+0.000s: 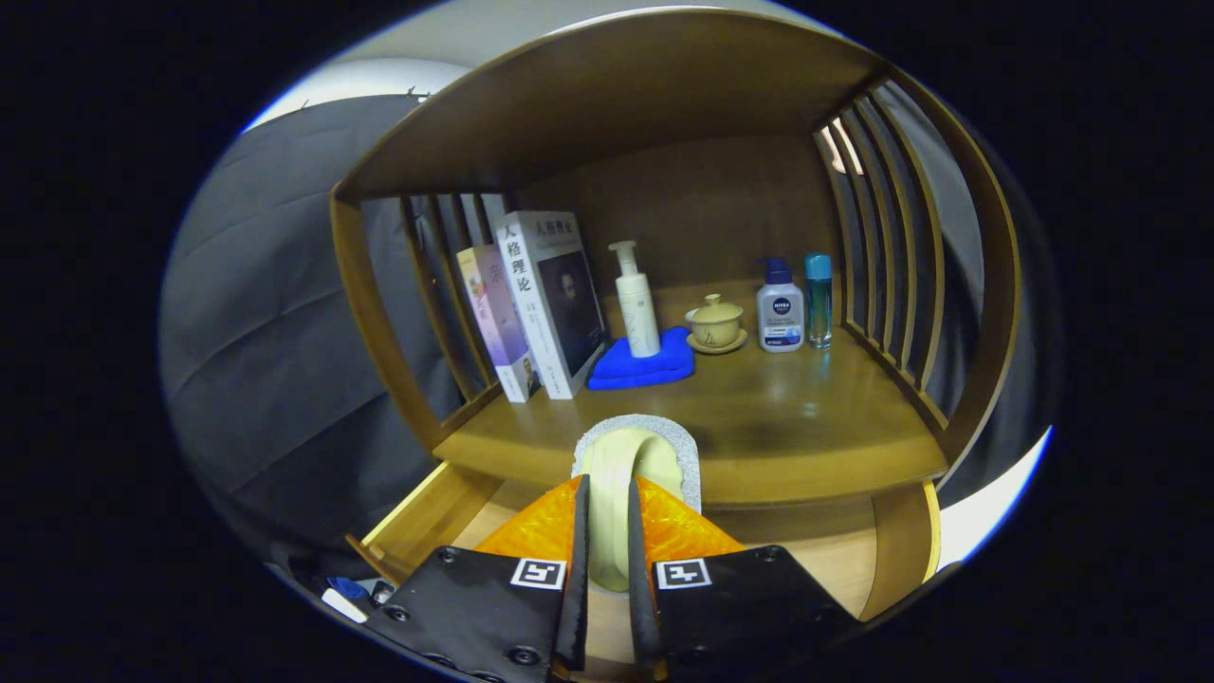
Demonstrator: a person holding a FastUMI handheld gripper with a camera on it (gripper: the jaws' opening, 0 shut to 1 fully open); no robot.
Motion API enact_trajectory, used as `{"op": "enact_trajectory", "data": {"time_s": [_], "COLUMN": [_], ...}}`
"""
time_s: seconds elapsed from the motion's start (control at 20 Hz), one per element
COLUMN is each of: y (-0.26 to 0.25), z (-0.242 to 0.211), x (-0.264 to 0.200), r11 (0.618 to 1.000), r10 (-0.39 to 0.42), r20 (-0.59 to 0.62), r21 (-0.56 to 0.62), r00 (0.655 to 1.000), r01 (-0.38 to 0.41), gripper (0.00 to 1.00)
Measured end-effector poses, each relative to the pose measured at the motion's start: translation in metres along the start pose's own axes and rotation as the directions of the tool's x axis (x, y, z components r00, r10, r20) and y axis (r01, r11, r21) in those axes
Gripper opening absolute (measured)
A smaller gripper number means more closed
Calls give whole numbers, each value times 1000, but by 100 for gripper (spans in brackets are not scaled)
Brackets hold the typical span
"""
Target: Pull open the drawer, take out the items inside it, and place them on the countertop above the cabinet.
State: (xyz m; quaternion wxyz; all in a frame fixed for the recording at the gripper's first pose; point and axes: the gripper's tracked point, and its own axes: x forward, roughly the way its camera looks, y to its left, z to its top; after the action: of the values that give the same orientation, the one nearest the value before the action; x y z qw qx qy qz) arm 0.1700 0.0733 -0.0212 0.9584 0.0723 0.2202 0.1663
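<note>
A: where's the tool at?
B: pinched on a pale roll, over the open drawer. Bench is right ahead, slightly up. Roll stands on edge along the fingers.

The tool has its two fingers closed close on a pale cream roll with a grey sparkly rim, and they hide its lower part. The open light wooden drawer is mostly covered by the tool, so its inside is hard to see. The thin purple book is partly hidden behind the thick white book. The small blue and white things beside the drawer are too tiny to tell.
</note>
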Motion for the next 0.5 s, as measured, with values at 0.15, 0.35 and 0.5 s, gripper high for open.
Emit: {"op": "enact_trajectory", "data": {"time_s": [0.15,0.35,0.5], "y": [-11,-21,-33], "z": [9,18,32], "x": [22,51,74], "r11": [999,994,993], "r10": [-20,-26,-65], "r20": [-12,-30,-23], "r21": [45,109,96], "r00": [1000,999,998], "r01": [20,30,67], "gripper": [20,21,21]}}
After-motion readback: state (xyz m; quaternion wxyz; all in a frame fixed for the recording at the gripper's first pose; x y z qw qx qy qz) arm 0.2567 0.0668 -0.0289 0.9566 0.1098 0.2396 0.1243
